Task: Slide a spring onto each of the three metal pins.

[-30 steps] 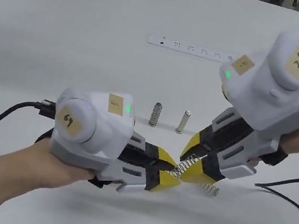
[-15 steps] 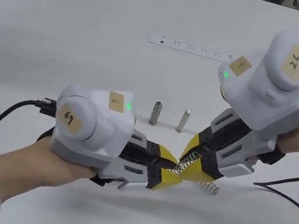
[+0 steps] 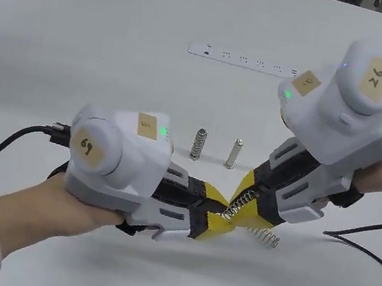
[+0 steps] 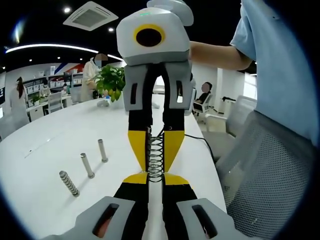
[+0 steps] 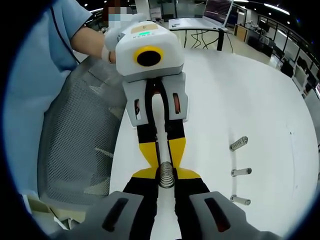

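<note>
Finds the spring (image 4: 156,152) clamped lengthwise in the narrow right gripper (image 5: 166,175). Finds the left gripper (image 4: 155,179) drawn narrow at its other end (whether gripping, cannot tell). Notes a long axis slanted, gripper to gripper. Locates the nearest bare pin (image 3: 234,154) upright, just beyond both tips. Judges uprighting necessary first.

A white power strip (image 3: 245,61) is laid on the wide white table (image 3: 119,43). A grey mesh chair (image 5: 75,135) is drawn up beside it. Overhead, a ceiling vent (image 4: 91,16) and recessed lights (image 4: 66,9) are fitted; a potted plant (image 4: 111,80) is placed farther back.
</note>
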The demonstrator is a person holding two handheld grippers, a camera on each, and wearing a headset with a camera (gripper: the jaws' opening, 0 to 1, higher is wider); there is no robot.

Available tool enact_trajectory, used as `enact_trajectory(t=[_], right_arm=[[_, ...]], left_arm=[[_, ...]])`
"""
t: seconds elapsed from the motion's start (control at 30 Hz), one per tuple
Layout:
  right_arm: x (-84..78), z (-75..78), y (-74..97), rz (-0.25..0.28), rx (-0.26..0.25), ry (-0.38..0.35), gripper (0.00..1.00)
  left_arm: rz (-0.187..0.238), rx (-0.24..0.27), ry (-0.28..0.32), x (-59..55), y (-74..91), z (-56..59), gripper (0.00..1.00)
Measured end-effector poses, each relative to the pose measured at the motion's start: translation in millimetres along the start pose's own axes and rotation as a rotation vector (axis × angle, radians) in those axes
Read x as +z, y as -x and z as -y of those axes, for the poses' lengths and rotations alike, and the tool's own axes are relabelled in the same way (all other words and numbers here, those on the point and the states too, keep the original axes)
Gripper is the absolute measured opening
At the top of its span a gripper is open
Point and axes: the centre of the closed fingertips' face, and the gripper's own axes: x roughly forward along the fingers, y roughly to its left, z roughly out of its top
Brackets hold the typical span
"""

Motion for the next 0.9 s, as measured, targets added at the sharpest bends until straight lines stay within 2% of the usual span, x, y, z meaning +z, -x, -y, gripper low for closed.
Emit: enact_trajectory(t=[0.3,0.9], right_arm=[[0.2,0.0,-0.5,0.008,0.003,-0.029,0.08],[0.5,-2.1,0.1,-0.001,0.01,-0.039,0.08]], left_arm=[[-0.004,-0.002,-0.001,-0.4,0.8,-0.5,0.01],[0.0,-0.005,-0.008,0.6,0.2,2.0,0.03]])
